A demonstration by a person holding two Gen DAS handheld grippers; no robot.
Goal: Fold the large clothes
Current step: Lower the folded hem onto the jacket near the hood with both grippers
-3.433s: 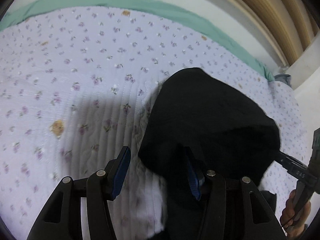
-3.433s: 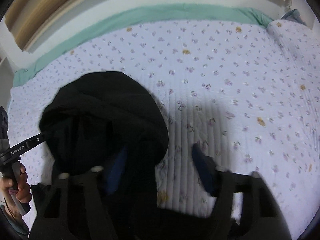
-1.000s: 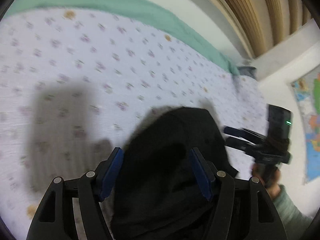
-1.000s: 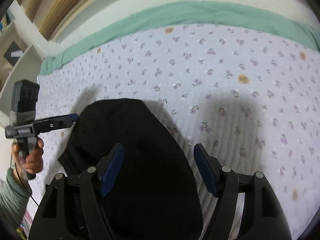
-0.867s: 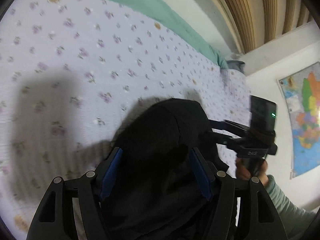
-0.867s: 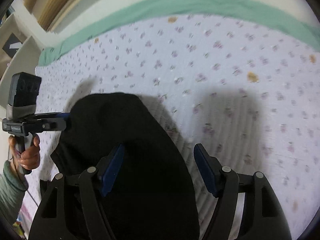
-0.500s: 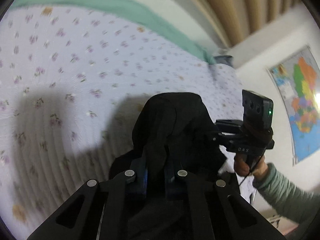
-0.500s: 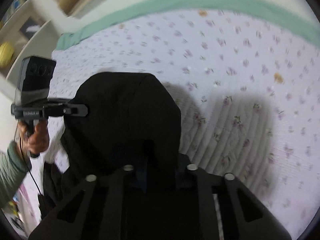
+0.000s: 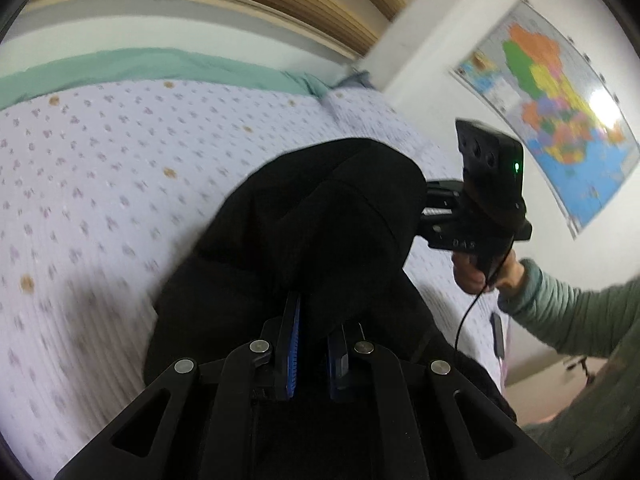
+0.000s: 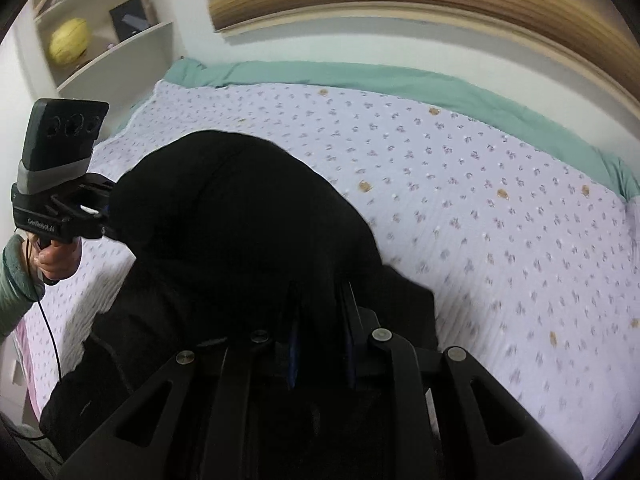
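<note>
I have both grippers clamped on the black garment [image 9: 320, 232]. My left gripper [image 9: 314, 344] has its blue pads nearly together, pinching a fold of the cloth. My right gripper [image 10: 320, 320] is likewise squeezed onto a bunch of the same cloth. The garment hangs bunched between the two, raised over the floral quilt [image 9: 100, 200] on the bed, its lower part trailing toward six o'clock. From the left wrist, the right gripper shows at three o'clock; from the right wrist, the left shows at nine. A wall map [image 9: 560, 100] hangs at two o'clock in the left view.
</note>
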